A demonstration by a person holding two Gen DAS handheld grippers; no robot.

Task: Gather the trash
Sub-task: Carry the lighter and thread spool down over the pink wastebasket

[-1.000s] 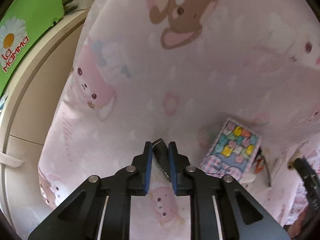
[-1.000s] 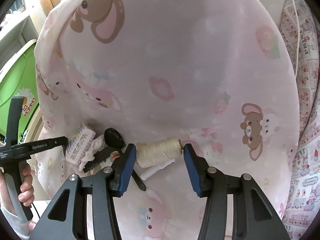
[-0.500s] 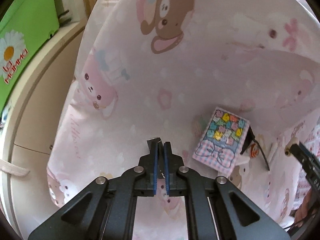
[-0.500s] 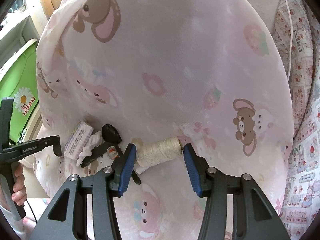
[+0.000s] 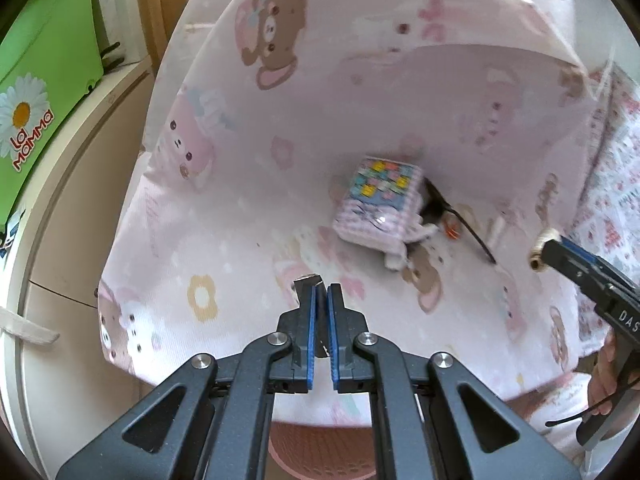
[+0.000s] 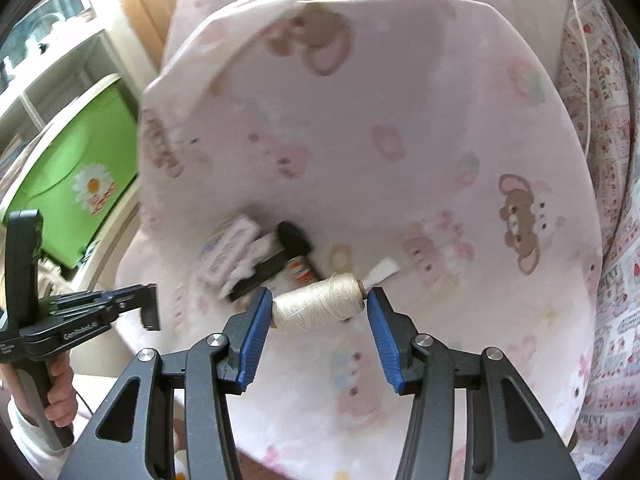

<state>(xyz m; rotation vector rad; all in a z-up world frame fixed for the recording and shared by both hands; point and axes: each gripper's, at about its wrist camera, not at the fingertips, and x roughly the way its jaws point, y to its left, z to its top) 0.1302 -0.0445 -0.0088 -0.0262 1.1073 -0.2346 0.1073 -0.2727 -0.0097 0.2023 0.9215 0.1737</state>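
Currently: both grippers loaded, pile still on the sheet

Sheet [image 5: 400,120]: pink cartoon print, carries everything; a pink basket [image 5: 320,452] shows under its near edge in the left view.

Pile: packet [image 5: 378,204], black tool [image 6: 276,256] and orange-white scrap [image 6: 300,272] lie bunched together, touching. Blurred in the right view, so I can't tell more about the small bits.

Right gripper [image 6: 318,308]: fingers pinching the thread spool [image 6: 316,306] end to end. Spool's long axis runs across the gap, finger to finger, slightly tilted up to the right. White scrap [image 6: 384,270] sits just beyond its right end.

Left gripper [image 5: 320,296]: fingers pressed nearly together on a small dark scrap [image 5: 308,280] poking out at the tips. Too small to identify.

Key relation: pile lies ahead and to the right of the left fingers, ahead and to the left of the right fingers, i.e. between the two. Right fingers look nearer to it. Packet's long axis runs roughly away from the left gripper.

Judgement: both hands are full, so each needs a drop, probably into the basket, before going for the pile.
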